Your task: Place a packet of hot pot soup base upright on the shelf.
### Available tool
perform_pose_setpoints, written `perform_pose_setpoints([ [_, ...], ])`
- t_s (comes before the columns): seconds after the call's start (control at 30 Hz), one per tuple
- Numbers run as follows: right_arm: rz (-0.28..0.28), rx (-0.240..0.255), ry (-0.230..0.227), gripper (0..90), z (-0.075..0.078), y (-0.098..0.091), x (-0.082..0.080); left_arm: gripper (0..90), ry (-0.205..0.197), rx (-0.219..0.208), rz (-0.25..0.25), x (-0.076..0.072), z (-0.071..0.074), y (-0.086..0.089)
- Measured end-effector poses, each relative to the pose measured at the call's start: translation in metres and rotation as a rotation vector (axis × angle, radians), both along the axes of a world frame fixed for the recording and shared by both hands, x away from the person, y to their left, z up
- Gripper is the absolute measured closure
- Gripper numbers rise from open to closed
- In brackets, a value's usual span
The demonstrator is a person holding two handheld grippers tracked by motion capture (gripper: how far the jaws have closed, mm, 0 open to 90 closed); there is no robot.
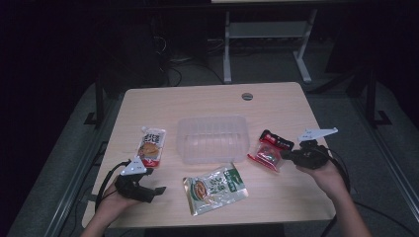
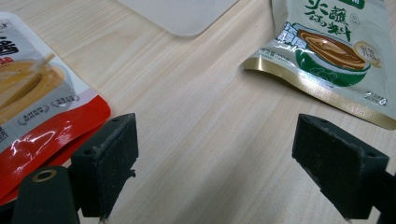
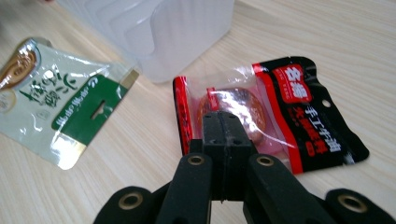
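Near the front edge of the surface (image 1: 296, 197), toward its left corner, the left tool (image 1: 148, 190) rests in the person's hand with its jaws standing wide apart and nothing between them; in the left gripper view the bare wood lies between the two black pads. Just beyond this tool, near the left edge, lies a red and white sauce pouch (image 1: 151, 147), flat on the surface. In the middle, close to the front edge, a green and silver pouch (image 1: 215, 188) lies flat, a little turned. Toward the right edge, the right tool (image 1: 286, 156) is held in the person's right hand, and its jaws are clenched on the edge of a red and black snack packet (image 3: 285, 107); in the right gripper view the two pads (image 3: 224, 135) are pressed together with the clear film of the packet caught between them. The packet sits just beside the right wall of a clear plastic container (image 1: 212, 139), which stands in the centre of the surface. Farther back, near the far edge, a round grey cable cap (image 1: 247, 96) is set in the wood.
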State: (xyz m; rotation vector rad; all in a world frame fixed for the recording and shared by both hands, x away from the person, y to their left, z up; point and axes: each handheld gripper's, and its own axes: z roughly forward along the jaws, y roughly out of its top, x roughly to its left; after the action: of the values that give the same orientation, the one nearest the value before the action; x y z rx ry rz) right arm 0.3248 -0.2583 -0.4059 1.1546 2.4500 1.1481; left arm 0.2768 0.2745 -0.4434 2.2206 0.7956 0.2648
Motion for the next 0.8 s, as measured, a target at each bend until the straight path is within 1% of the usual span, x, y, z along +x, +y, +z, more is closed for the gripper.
perform_pose_setpoints([
  [0.1,0.001,-0.002,-0.001,89.7,0.001,0.003,0.005,14.1,0.000,-0.001,0.002,0.000,0.000,0.000],
  [0.17,0.007,0.006,-0.001,89.8,0.002,0.006,0.009,14.1,0.000,-0.002,0.002,0.000,0.000,0.000],
  [0.2,0.016,0.002,-0.009,89.8,0.002,0.007,0.011,14.1,0.000,0.000,-0.001,0.000,0.000,0.000],
  [0.23,0.017,-0.001,-0.004,89.8,0.002,0.010,0.014,14.1,0.003,-0.003,0.003,-0.001,0.000,-0.001],
  [0.27,0.025,-0.001,-0.009,89.8,0.002,0.012,0.016,14.2,0.003,-0.004,0.003,0.000,0.000,-0.001],
  [0.4,0.034,-0.005,0.005,89.8,0.000,0.020,0.025,14.2,0.006,-0.004,0.002,0.000,0.000,-0.002],
  [0.47,0.041,-0.015,0.005,89.8,-0.002,0.025,0.030,14.2,0.009,-0.005,0.003,0.000,-0.001,-0.002],
  [0.57,0.037,-0.033,0.008,89.8,-0.005,0.030,0.041,14.2,0.010,-0.006,0.003,0.000,-0.001,-0.002],
  [0.63,0.029,-0.023,0.016,89.8,-0.007,0.032,0.047,14.2,0.009,-0.006,0.003,0.000,0.000,-0.002],
  [0.7,0.025,-0.049,0.019,89.8,-0.011,0.034,0.055,14.2,0.011,-0.007,0.002,0.000,-0.001,-0.002],
  [0.77,0.007,-0.049,0.029,89.9,-0.016,0.035,0.063,14.2,0.011,-0.009,0.003,0.000,-0.001,-0.002],
  [0.8,0.003,-0.057,0.031,89.9,-0.017,0.035,0.066,14.2,0.011,-0.003,-0.001,0.000,-0.001,-0.002],
])
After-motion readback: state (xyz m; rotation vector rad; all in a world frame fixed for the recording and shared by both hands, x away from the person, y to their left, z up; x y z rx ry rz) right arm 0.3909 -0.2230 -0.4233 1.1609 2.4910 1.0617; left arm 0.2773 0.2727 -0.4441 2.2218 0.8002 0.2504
